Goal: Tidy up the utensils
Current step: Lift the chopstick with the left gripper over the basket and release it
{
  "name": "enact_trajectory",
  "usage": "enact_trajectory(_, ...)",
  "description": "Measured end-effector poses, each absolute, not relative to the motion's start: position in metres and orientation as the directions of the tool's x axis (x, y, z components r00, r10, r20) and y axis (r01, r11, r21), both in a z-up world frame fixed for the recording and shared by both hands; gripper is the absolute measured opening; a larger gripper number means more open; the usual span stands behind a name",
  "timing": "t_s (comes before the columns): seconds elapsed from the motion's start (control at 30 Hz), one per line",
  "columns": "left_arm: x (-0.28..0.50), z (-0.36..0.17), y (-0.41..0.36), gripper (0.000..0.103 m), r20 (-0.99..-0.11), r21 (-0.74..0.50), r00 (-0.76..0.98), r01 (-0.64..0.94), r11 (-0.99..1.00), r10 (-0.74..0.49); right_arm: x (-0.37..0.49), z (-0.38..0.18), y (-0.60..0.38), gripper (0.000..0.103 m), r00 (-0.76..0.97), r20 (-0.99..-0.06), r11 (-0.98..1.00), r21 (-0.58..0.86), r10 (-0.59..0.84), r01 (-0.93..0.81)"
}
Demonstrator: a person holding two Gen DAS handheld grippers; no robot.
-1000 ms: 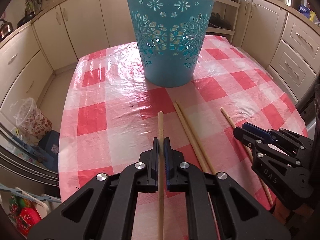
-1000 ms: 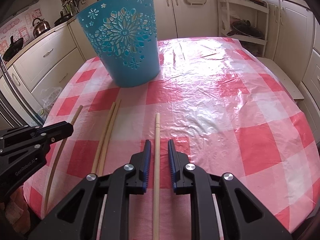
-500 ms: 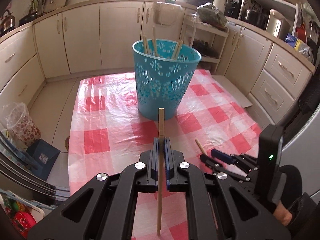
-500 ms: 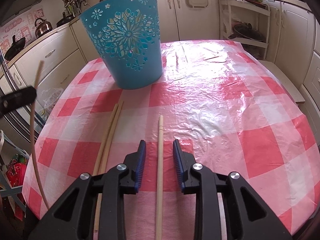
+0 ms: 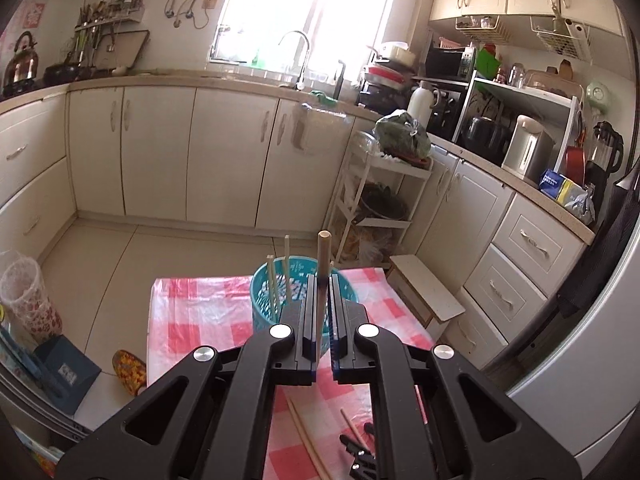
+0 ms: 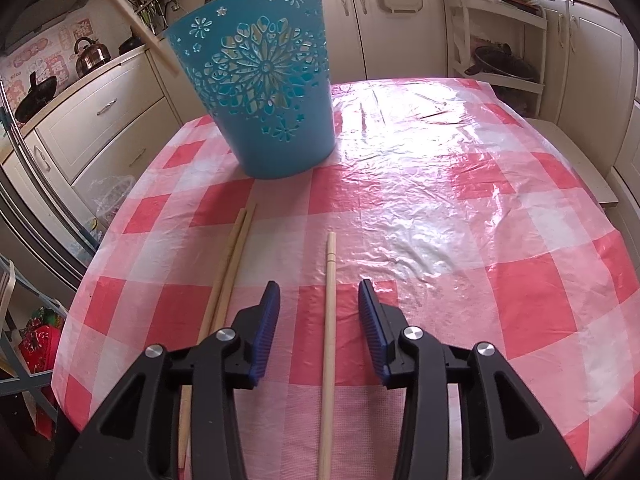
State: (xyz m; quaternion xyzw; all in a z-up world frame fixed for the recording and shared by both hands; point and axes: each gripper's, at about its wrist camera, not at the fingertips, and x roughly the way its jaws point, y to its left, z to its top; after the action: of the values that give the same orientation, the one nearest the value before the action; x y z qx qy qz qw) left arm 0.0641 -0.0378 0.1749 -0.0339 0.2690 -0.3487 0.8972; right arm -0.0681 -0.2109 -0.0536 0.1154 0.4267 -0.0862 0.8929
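My left gripper [image 5: 320, 280] is shut on a wooden chopstick [image 5: 322, 256] and holds it high over the table, its tip upward. Below it stands the blue cut-out basket [image 5: 262, 300] with several chopsticks [image 5: 273, 280] inside. In the right wrist view the same basket [image 6: 260, 92] stands at the far left of the checked tablecloth [image 6: 460, 200]. My right gripper [image 6: 319, 300] hovers low, its jaws opening, with a single chopstick [image 6: 329, 300] lying between them untouched. A pair of chopsticks [image 6: 232, 256] lies to its left. The lifted chopstick [image 6: 128, 16] crosses the top left corner.
Cream kitchen cabinets [image 5: 160, 152] ring the table. A white shelf trolley [image 5: 380, 208] and a low white step [image 5: 424, 288] stand past the far edge. Bags and a slipper [image 5: 129, 366] lie on the floor at left. The tablecloth's right half holds nothing.
The left gripper rose well above the table with its chopstick, tilting up toward the kitchen. The right gripper's jaws spread wider around the chopstick lying on the cloth, without shifting place.
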Motion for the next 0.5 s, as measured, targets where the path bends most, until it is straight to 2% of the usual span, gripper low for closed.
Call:
enact_trajectory(0.17, 0.072, 0.213, -0.051, 0.005, -0.398, -0.222, 0.645, 0.622, 0.751, -0.652, -0.066, -0.054, -0.211, 0.045, 0.620, -0.783, 0.960, 0.142, -0.041, 0.242)
enact_trajectory(0.3, 0.089, 0.224, -0.066, 0.005, -0.373, -0.192, 0.687, 0.600, 0.777, -0.623, -0.065, -0.054, -0.207, 0.048, 0.614, -0.788, 0.965, 0.120, -0.050, 0.231)
enact_trajectory(0.37, 0.104, 0.214, -0.077, 0.005, -0.395, -0.193, 0.687, 0.587, 0.787, -0.609, -0.065, -0.054, -0.207, 0.049, 0.614, -0.788, 0.966, 0.121, -0.047, 0.229)
enact_trajectory(0.5, 0.134, 0.175, -0.102, 0.005, -0.498, -0.172, 0.665, 0.553, 0.815, -0.556, -0.065, -0.053, -0.209, 0.049, 0.612, -0.790, 0.966, 0.132, -0.034, 0.224)
